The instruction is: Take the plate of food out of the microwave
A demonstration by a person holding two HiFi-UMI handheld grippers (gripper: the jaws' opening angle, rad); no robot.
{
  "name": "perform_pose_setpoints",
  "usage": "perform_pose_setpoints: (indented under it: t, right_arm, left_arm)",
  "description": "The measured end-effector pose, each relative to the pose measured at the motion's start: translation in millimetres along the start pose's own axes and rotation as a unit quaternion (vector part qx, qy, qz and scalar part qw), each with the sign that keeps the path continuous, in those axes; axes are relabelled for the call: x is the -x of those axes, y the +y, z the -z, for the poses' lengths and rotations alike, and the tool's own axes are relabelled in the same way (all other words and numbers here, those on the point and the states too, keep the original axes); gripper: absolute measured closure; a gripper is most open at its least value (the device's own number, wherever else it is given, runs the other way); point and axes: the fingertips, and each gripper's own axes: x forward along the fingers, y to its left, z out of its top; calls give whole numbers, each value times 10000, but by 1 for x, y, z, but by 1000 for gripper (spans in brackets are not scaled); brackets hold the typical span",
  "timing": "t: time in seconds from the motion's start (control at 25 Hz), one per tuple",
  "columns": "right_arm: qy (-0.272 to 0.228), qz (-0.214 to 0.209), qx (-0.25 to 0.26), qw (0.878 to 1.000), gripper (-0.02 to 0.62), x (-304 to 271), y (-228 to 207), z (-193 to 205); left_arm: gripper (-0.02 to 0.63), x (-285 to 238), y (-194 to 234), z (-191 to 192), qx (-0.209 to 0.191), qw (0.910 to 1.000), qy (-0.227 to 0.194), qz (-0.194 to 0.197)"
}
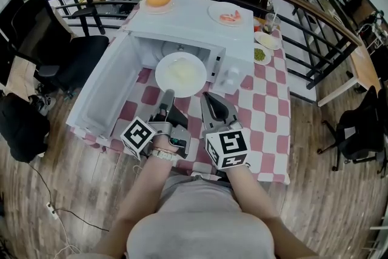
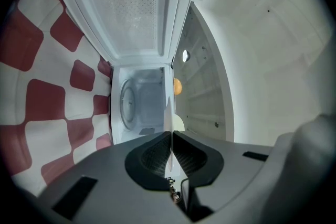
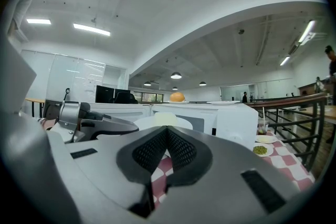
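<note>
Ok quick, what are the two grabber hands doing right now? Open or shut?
Left gripper: shut on the rim of the plate of food.
Right gripper: shut, holding nothing.

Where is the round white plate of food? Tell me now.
Head view, centre: the round white plate is just outside the open white microwave, its near rim pinched by the left hand-held gripper.

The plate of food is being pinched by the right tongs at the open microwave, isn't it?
Not quite. It is the left tongs that pinch the plate of food by its rim at the open microwave. The head view shows this.
</note>
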Motion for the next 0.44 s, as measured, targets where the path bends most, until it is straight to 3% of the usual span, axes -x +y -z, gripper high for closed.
perform_pose_setpoints:
  t: [0.44]
  right_arm:
    - [-59, -12, 59, 10000, 572, 1, 3, -4]
  left_arm:
    - [589, -3, -13, 4, 133, 9997, 3, 192]
